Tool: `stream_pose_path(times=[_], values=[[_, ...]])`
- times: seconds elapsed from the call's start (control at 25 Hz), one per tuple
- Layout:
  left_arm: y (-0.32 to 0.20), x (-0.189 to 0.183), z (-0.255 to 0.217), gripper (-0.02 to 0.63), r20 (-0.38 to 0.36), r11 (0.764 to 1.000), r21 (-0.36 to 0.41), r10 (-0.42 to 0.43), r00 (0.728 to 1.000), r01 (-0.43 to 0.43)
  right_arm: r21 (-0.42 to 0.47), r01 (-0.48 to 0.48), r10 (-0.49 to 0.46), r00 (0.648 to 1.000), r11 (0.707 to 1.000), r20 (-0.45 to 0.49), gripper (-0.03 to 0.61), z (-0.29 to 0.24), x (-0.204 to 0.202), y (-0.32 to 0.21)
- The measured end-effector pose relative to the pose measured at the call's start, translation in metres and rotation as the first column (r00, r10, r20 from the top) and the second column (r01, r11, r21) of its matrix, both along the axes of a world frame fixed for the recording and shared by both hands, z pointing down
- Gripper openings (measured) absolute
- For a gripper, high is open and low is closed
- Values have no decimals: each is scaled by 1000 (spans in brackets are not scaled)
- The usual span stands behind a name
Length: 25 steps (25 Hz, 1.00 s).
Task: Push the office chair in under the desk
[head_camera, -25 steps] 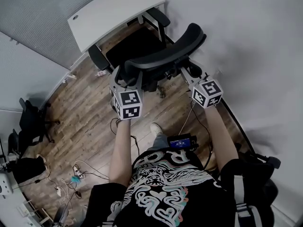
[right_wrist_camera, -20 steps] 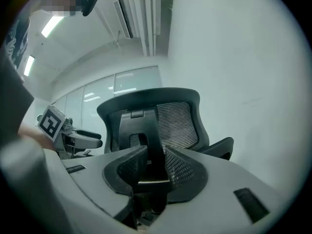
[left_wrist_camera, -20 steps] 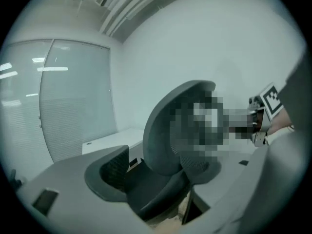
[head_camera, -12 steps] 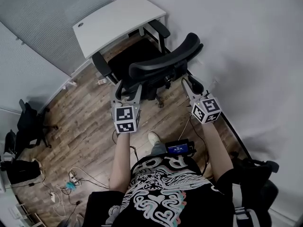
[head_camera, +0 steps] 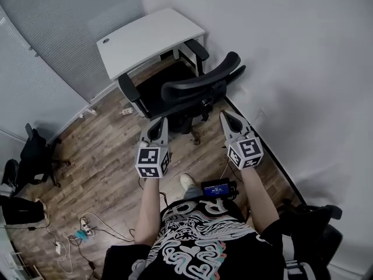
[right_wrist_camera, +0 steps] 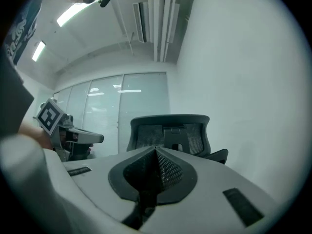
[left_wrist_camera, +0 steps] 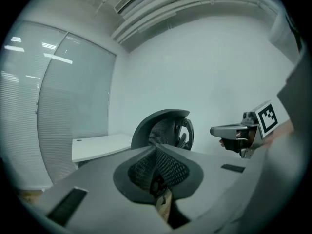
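Office chair (head_camera: 201,85) stands ahead of both tongs, backrest toward them, seat nosed in at the white desk (head_camera: 145,37) beyond. The left gripper (head_camera: 159,123) has just clenched on nothing; the right gripper (head_camera: 227,116) is likewise pinched together, empty. Neither touches the backrest, probably because the push looks finished.

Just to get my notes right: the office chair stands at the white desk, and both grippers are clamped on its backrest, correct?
Not quite. The office chair does stand at the white desk, but the head view shows the left gripper and right gripper held clear of its backrest, jaws shut on nothing.
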<state>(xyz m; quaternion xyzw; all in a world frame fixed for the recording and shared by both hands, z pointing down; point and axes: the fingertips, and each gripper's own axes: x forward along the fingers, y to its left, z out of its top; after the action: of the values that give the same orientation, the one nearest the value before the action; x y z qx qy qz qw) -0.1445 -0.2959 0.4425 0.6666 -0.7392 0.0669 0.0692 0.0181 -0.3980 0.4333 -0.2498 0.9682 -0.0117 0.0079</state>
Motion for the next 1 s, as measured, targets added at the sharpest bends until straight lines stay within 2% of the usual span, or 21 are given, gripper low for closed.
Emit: stream_pose_path(times=[0.2, 0.32, 0.56, 0.72, 1.0], values=[[13, -4, -4, 15, 19, 1000, 6, -26, 999, 25, 17, -15, 15, 1000, 1000, -9, 18, -12, -1, 12], [15, 0, -7, 15, 32, 1000, 10, -28, 999, 27, -9, -29, 29, 999, 1000, 22, 18, -16, 4, 14], [17, -2, -9, 15, 43, 999, 14, -41, 998, 41, -23, -19, 19, 1000, 1000, 24, 18, -14, 5, 16], [19, 0, -10, 15, -42, 999, 32, -26, 999, 28, -39, -13, 14, 1000, 999, 12, 18, -9, 5, 17], [18, -2, -8, 15, -58, 998, 39, -43, 997, 46, -44, -36, 36, 999, 998, 8, 18, -6, 11, 13]])
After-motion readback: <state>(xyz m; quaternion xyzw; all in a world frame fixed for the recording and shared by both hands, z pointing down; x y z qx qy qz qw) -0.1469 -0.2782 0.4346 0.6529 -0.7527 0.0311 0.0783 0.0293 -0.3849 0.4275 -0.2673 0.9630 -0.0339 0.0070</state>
